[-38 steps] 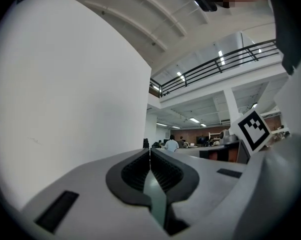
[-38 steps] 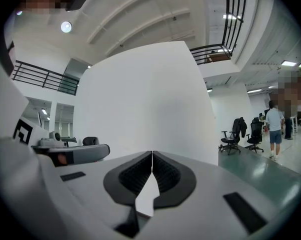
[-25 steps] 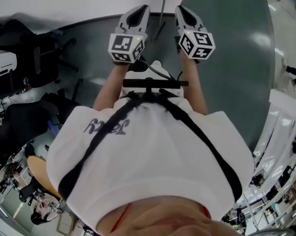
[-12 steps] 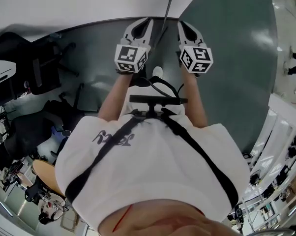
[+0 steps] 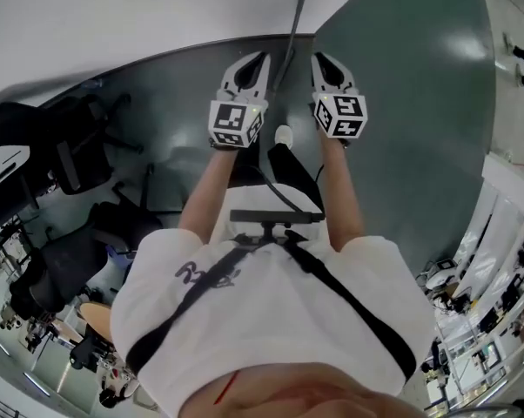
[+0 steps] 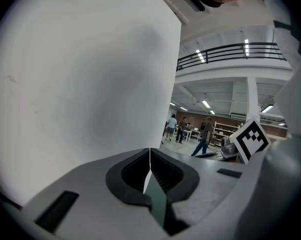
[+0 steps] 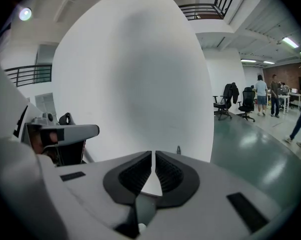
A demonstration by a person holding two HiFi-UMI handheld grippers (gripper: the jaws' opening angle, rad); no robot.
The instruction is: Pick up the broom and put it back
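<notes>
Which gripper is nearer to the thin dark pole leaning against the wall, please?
Left, narrowly. The pole runs just beside the left gripper; the right gripper sits slightly farther off on its other side.

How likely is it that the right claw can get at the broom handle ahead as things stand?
Likely yes: the broom handle stands just ahead of the right claw, nothing visible between them. Its jaws are shut, though, and would need opening.

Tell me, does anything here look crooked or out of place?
Only a thin dark pole, perhaps the broom's handle. It stands tilted by the white wall and, in the head view, shows between the left gripper and right gripper. Both grippers are shut and empty. Nothing looks spilled or broken.
</notes>
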